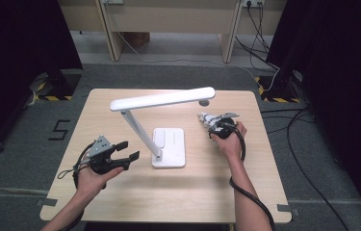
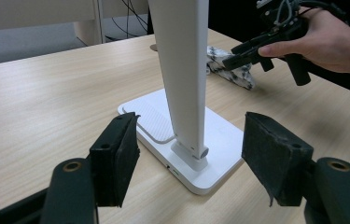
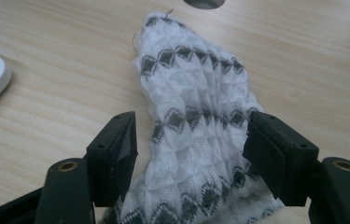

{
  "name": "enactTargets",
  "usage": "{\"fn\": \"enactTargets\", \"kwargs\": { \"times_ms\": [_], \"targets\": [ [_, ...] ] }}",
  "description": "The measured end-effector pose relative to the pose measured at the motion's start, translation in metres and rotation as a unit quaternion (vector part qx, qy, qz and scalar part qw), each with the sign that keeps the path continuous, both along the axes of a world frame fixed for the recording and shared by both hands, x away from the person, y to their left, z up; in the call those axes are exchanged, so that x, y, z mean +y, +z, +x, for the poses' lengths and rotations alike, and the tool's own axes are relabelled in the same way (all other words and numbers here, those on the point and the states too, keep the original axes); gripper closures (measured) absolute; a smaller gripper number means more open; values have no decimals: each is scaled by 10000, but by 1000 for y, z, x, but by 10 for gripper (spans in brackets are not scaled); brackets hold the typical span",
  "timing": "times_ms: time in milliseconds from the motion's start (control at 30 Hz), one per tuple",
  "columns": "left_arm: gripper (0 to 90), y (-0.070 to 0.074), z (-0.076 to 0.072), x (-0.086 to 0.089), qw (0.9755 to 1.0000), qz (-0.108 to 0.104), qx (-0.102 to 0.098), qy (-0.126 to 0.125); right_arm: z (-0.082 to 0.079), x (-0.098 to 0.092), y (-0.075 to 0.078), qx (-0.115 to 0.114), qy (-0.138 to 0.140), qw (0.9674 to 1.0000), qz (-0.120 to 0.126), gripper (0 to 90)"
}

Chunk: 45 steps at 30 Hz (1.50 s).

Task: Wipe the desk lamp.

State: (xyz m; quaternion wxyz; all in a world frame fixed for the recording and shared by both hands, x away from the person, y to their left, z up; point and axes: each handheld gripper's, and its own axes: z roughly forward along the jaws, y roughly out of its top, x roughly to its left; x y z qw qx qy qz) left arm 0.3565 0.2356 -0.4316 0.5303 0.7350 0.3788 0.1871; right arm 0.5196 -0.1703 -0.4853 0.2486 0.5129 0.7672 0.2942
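Right of the white desk lamp (image 1: 168, 139), the right gripper (image 3: 191, 140) straddles a grey-patterned white knitted cloth (image 3: 196, 116), jaws spread, its near end cut off; left gripper (image 2: 189, 154) gapes empty.

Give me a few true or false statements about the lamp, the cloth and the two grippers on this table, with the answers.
1. The cloth lies flat on the table between the right gripper's open jaws. True.
2. The left gripper is clamped on the lamp's stem. False: its jaws stand open on either side of the lamp, apart from it.
3. The lamp stands upright on its white base. True.
4. The cloth is plain red. False: it is white with a grey diamond pattern.
5. The cloth is draped over the lamp's head. False: it lies on the table to the right of the base.
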Motion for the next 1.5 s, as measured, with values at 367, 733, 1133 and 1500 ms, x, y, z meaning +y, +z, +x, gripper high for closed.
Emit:
{"fn": "enactTargets", "kwargs": {
  "times_ms": [367,733,1133,1500],
  "targets": [
    [352,-4,-6,5,10000,-6,39,52,-1,-1,-12,164,-28,9998,-128,782],
    [352,-6,-3,-6,10000,-7,67,-60,-21,4,10,-191,192,9996,20,790],
    [353,-5,-4,-9,9998,-12,34,-190,-45,20,35,-523,400,9978,102,791],
    [356,-2,-9,-11,9997,29,19,-234,-61,27,42,-654,543,9962,213,792]
  ]
}}
